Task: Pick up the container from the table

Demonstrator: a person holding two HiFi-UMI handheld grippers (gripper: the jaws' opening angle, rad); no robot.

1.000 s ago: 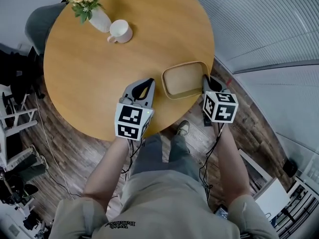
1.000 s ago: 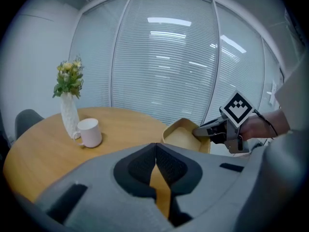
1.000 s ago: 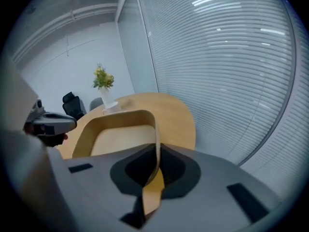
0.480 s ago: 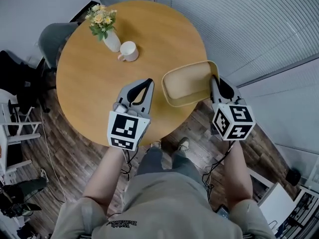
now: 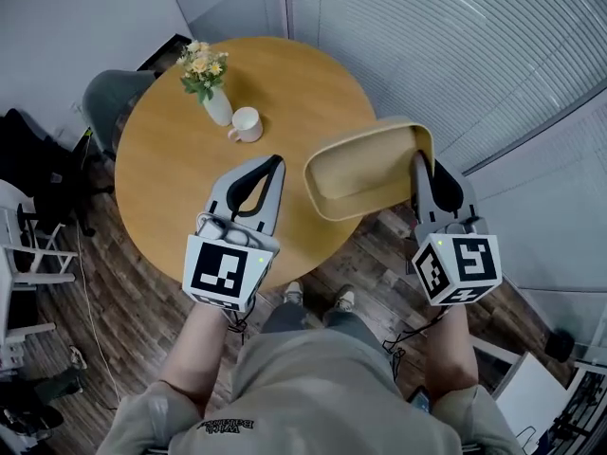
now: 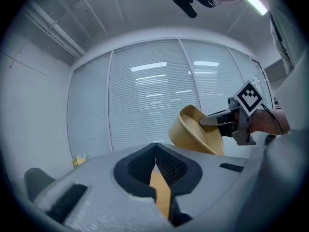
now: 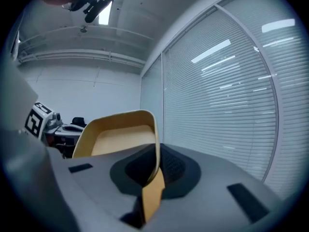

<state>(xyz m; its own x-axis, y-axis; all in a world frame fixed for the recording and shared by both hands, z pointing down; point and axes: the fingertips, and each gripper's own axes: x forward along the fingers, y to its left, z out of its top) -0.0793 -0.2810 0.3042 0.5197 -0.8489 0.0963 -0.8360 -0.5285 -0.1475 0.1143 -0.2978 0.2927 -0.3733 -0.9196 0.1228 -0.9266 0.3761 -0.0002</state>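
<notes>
Clamping the container (image 5: pixel 365 164) by its rim, right gripper (image 5: pixel 415 161) holds it aloft; left gripper (image 5: pixel 277 161) jaws together.

1. I count 1 container (image 5: pixel 365 169), a tan tray.
2. I hold 2 claws: the left claw (image 5: pixel 273 162) and the right claw (image 5: pixel 417 157).
3. There is 1 round table (image 5: pixel 171 173).
4. On it I see 1 cup (image 5: pixel 247 124).
5. Also 1 vase (image 5: pixel 218 108) with 1 bunch of flowers (image 5: pixel 203 64).
6. Beside the table stands 1 grey chair (image 5: pixel 106 102).
</notes>
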